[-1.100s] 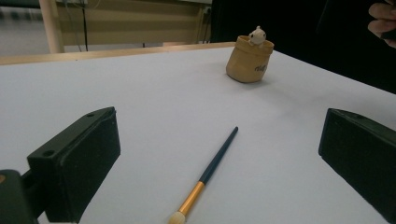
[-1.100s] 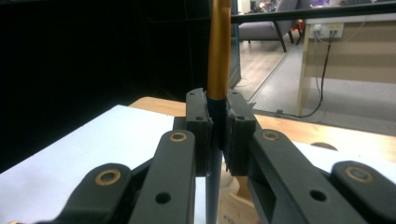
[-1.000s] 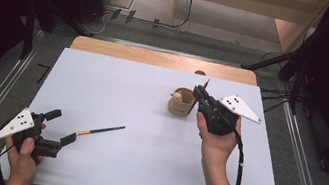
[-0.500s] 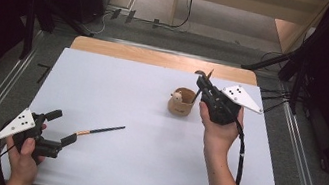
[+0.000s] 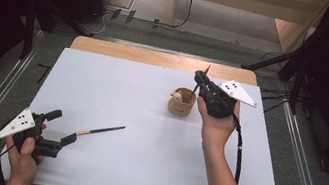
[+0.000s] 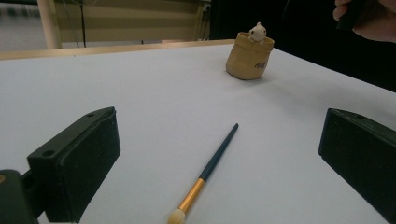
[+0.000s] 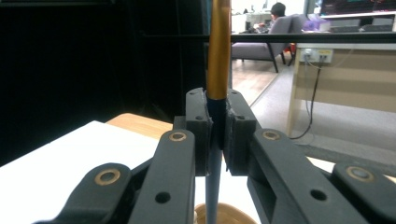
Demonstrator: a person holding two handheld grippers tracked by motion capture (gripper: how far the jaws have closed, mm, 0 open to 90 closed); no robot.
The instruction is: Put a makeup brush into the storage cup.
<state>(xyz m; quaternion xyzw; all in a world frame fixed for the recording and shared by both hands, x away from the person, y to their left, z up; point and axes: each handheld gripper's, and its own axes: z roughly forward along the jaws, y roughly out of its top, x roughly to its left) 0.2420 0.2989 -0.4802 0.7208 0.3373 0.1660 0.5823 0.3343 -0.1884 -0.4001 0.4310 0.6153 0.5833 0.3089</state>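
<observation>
While the right hand-held gripper (image 5: 200, 80) hangs just above and beside the small tan holder (image 5: 181, 102), its jaws are pinched tight on a thin brush (image 7: 217, 56); in the right gripper view the dark handle runs down between the pads toward the holder's rim, and the gold ferrule rises above them. A little pale figure (image 6: 257, 32) sits at the holder's rim. The holder stands on the white worktop (image 5: 142, 94), toward its far right part. Well away from the holder, at the near left of the worktop, the left hand-held gripper (image 5: 59, 128) rests low in the person's hand with its jaws spread wide and nothing between the pads. Just beyond it, on the holder's side, a second brush (image 6: 209, 168) lies flat on the worktop, its pale bristle tip toward the left hand-held gripper and its dark handle end pointing toward the holder.
</observation>
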